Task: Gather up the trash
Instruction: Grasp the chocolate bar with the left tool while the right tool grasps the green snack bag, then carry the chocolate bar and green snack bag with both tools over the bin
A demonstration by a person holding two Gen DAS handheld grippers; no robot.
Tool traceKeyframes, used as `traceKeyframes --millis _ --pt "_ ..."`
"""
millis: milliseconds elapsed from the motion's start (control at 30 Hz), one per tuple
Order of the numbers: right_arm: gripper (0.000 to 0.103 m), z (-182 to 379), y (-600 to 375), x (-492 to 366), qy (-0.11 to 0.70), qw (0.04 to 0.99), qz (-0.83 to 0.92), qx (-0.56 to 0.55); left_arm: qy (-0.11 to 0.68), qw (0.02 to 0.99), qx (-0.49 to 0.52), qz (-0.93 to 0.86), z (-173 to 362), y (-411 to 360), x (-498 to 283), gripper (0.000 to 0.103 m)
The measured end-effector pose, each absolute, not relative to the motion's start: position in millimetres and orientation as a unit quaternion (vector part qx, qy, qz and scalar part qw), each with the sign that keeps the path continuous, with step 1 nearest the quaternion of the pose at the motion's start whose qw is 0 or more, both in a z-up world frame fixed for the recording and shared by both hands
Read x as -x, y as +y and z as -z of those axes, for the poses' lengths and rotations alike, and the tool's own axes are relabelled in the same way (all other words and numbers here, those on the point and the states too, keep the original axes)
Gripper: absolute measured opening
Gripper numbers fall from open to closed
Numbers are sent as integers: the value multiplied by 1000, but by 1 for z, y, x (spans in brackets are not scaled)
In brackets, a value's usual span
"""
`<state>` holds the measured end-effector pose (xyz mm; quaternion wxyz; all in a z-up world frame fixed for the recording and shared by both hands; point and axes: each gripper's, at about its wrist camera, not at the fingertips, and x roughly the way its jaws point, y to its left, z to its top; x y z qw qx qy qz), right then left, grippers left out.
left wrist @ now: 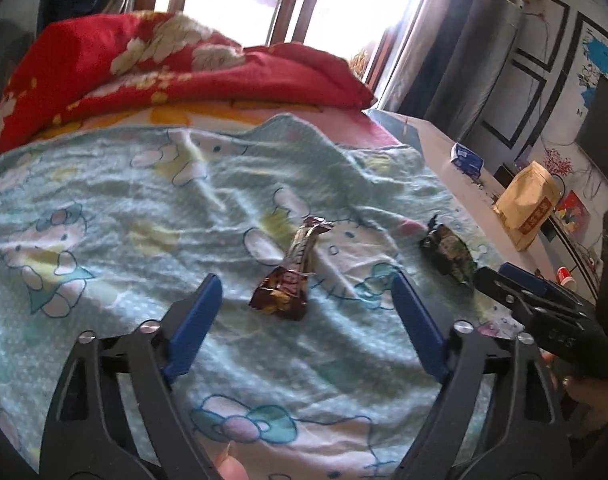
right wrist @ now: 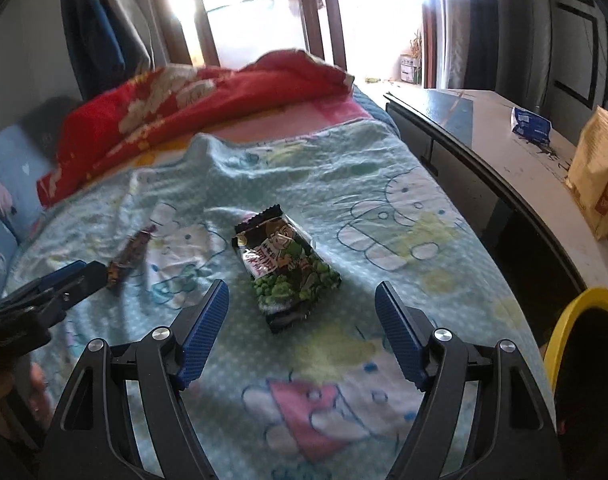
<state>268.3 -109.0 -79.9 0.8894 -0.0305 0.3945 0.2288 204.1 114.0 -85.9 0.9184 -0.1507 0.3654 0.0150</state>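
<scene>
Two wrappers lie on the blanket (left wrist: 144, 208), well apart from each other: a brown candy wrapper (left wrist: 290, 276) and a green snack bag (right wrist: 286, 268). The left gripper (left wrist: 306, 304) is spread wide and holds nothing; the candy wrapper lies between and just ahead of its blue fingers (left wrist: 196, 320), nearer the left one, touching neither. The right gripper (right wrist: 302, 316) is likewise wide and empty, with the snack bag lying flat between and just beyond its fingertips, its near end level with them, clear of both pads. In the left view the snack bag sits to the right of the candy wrapper, near the tip of the right gripper. Behind the blanket is a red quilt (left wrist: 176, 60). Along the bed's right side runs a table (right wrist: 500, 128) bearing a blue packet (right wrist: 530, 124) and a tan paper bag (right wrist: 598, 176). A yellow-rimmed bin (right wrist: 584, 308) stands at the right view's edge.
</scene>
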Motion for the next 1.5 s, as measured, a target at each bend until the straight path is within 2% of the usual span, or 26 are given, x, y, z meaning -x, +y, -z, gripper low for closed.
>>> traceKeyframes --millis 133,267,400,467,533,600,733,933,1333,1400,1500 --pt "71 89 -95 -281 405 884 -229 53 385 908 165 -9 96 119 -212 59" --pt "54 101 -89 -289 426 875 -223 59 398 903 165 -5 102 119 -219 57" --pt "43 100 -96 -288 421 878 -222 40 408 901 149 -11 103 115 -225 52" --pt "40 99 -105 -287 421 879 -222 19 412 901 136 -18 104 112 -227 45" --pt "37 99 -112 -285 421 879 -223 0 414 900 132 -22 104 111 -228 31" --pt "33 97 -119 -281 420 880 -222 -16 415 900 133 -24 104 112 -227 21" --pt "28 92 -134 -270 411 884 -221 -35 411 902 131 -15 102 110 -225 17" --pt "25 80 -156 -256 394 891 -220 -53 386 914 126 11 90 93 -217 16" --pt "25 52 -201 -237 354 911 -200 -70 359 923 117 78 64 45 -209 14" --pt "25 49 -209 -235 351 913 -195 -74 355 924 114 90 59 37 -207 9" --pt "25 45 -219 -232 346 915 -190 -77 351 924 113 104 54 26 -206 9"
